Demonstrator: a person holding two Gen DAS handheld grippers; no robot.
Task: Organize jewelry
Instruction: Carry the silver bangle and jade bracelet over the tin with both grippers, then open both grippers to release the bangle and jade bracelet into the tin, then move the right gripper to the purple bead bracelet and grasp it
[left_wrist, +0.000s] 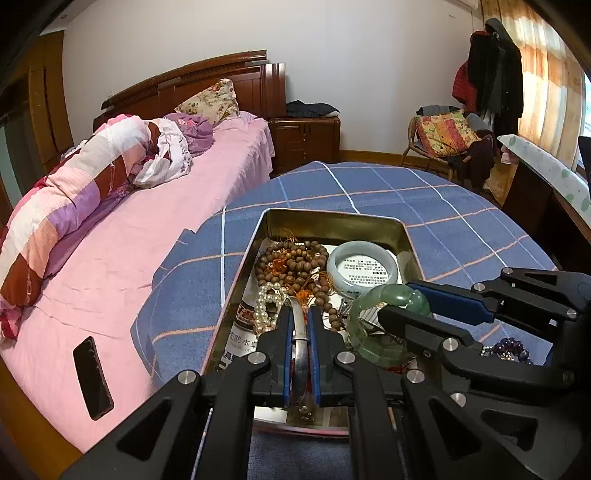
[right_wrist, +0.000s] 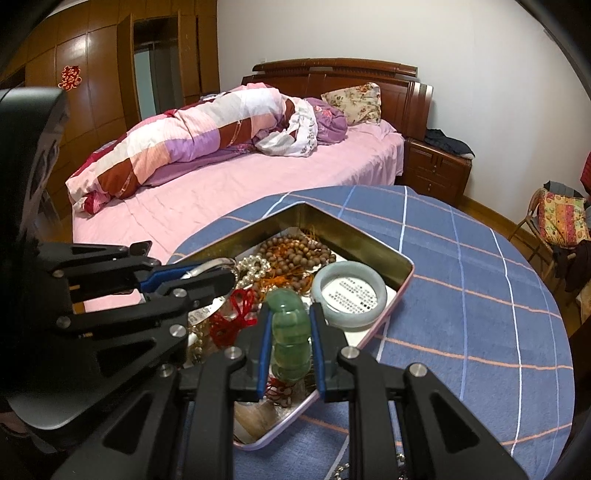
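Observation:
An open metal tin (left_wrist: 332, 216) (right_wrist: 369, 243) sits on the round table with the blue checked cloth (left_wrist: 424, 192). It holds brown wooden beads (left_wrist: 295, 262), a pearl strand (left_wrist: 267, 306) and a pale jade bangle (left_wrist: 334, 262) (right_wrist: 321, 280). My left gripper (left_wrist: 299, 314) (right_wrist: 207, 275) is shut on a silver bangle (left_wrist: 300, 343) (right_wrist: 216, 263) over the tin's near left part. My right gripper (right_wrist: 290, 308) (left_wrist: 397, 299) is shut on a green translucent bead bracelet (right_wrist: 290, 332) (left_wrist: 391, 295) just above the tin's contents.
A purple bead bracelet (left_wrist: 511, 347) lies on the cloth right of the tin, partly behind the right gripper. A red knotted cord (right_wrist: 240, 306) lies in the tin. The pink bed (left_wrist: 147, 229) with a black phone (left_wrist: 92, 376) borders the table on the left.

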